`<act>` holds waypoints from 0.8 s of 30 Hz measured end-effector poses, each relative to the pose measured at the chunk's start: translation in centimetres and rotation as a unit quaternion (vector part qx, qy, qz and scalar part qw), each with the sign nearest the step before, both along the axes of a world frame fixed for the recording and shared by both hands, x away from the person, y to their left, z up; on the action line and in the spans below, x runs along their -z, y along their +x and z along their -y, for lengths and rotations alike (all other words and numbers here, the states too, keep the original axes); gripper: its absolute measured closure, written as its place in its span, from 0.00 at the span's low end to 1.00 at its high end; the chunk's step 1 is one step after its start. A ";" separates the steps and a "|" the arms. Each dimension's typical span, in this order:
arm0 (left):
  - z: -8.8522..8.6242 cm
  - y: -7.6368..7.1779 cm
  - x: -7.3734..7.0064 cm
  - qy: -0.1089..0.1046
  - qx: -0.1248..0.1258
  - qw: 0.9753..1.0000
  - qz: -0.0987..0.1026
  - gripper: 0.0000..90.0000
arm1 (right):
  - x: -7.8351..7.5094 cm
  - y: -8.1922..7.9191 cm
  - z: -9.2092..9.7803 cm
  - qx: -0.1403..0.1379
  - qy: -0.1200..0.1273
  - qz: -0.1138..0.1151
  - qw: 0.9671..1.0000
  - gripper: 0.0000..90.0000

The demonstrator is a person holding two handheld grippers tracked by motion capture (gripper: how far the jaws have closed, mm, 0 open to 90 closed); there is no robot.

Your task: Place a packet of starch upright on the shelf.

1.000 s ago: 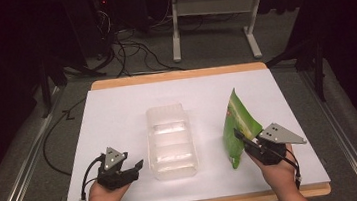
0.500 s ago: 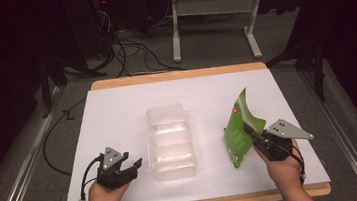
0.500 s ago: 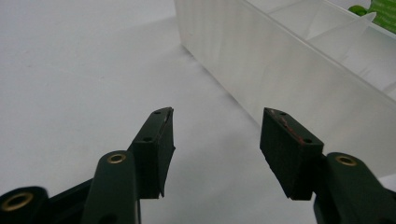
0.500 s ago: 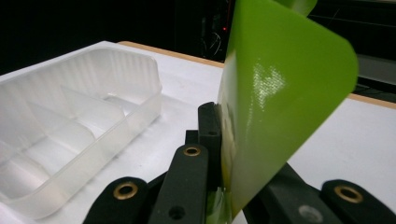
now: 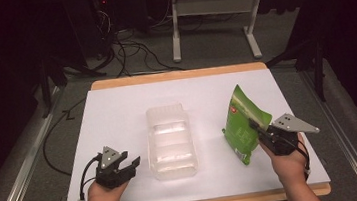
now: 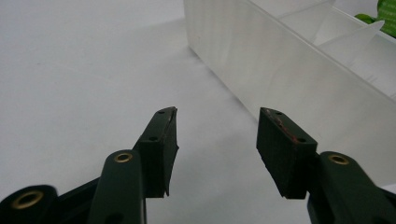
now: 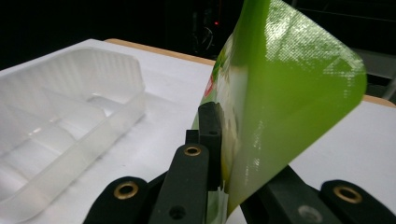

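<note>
Right claw point(image 5: 255, 126) clenched on glossy green plastic pouch point(image 5: 241, 121), lifted upright; left claw point(image 5: 134, 164) released beside clear compartmented plastic tray point(image 5: 170, 139)

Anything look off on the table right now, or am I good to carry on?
Nothing spilled or damaged. The green pouch is tilted and bent over where the right tongs pinch its edge. The clear tray sits flat beside the open left tongs.
</note>
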State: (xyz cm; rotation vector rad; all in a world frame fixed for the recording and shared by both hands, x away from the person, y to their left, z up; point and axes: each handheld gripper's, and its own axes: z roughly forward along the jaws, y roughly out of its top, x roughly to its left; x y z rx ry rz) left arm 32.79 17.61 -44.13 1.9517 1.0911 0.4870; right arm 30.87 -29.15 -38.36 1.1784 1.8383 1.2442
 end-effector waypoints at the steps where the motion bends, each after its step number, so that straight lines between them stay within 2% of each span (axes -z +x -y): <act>1: 0.0 0.0 0.0 0.000 0.000 1.000 0.001 0.54 | 0.0 0.0 0.2 0.004 -0.001 -0.002 1.000 1.00; 7: -0.1 0.0 0.0 0.001 0.001 1.000 0.002 0.53 | -0.5 -0.1 0.1 -0.010 -0.011 0.018 1.000 1.00; 10: -0.1 0.0 0.0 0.002 0.001 1.000 0.000 0.53 | -1.0 -0.2 -0.1 -0.029 -0.025 0.040 0.998 1.00; 12: -0.1 0.0 0.0 0.003 0.001 1.000 0.000 0.53 | -1.5 -0.3 -0.1 -0.041 -0.024 0.050 0.998 1.00; 18: -0.2 0.0 0.0 0.000 -0.002 1.000 0.004 0.53 | -2.5 0.1 -0.7 -0.078 0.000 0.061 0.995 1.00; 24: -0.4 0.0 -0.1 -0.005 -0.006 1.000 0.004 0.52 | -3.8 1.1 -2.4 -0.128 0.019 0.076 0.989 1.00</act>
